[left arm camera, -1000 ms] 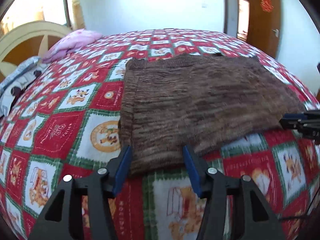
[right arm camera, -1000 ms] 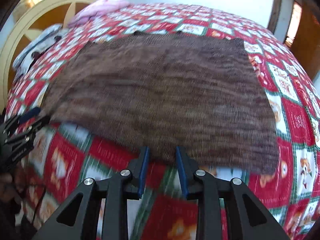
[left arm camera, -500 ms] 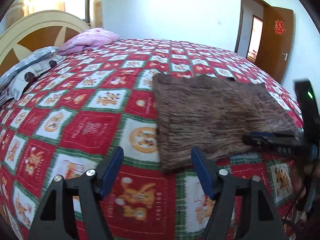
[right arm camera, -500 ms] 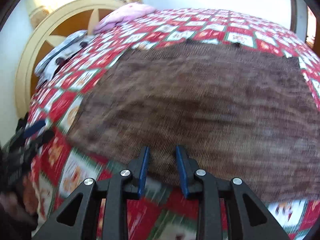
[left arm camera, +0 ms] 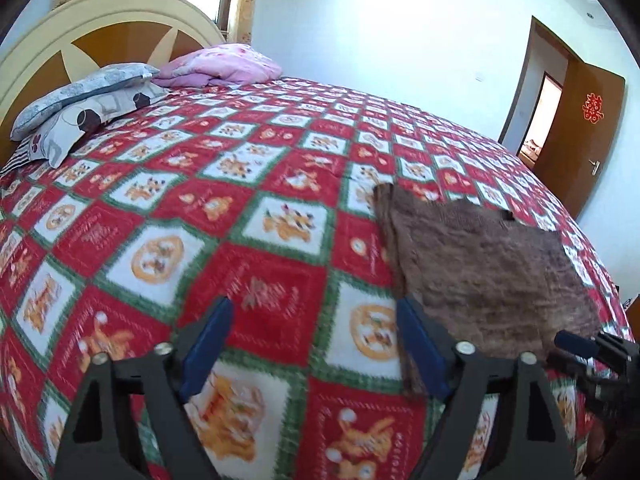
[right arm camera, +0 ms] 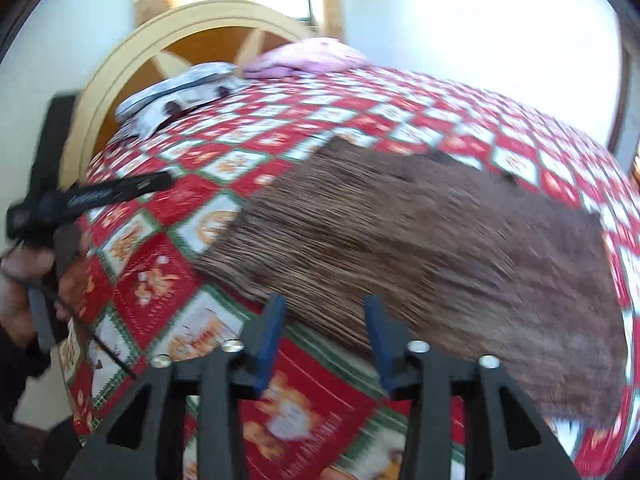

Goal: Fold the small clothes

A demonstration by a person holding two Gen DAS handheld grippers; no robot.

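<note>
While both jaws are opening with nothing clamped, I see the brown cloth lying flat on the bed, its near edge close to the bed's front edge. To its left the quilt is bare as far as the pillows and headboard; a door stands open on the far right.

Compared with a second ago, my left hand-held gripper has let go of the cloth's near-left corner and slid left, so only its right finger overlaps the cloth's left edge. My right hand-held gripper has parted too; the cloth's near edge shows between its fingers, unpinched.

Both point downward over the front of the bed. A hand carries the left one at the left of the right view.
</note>
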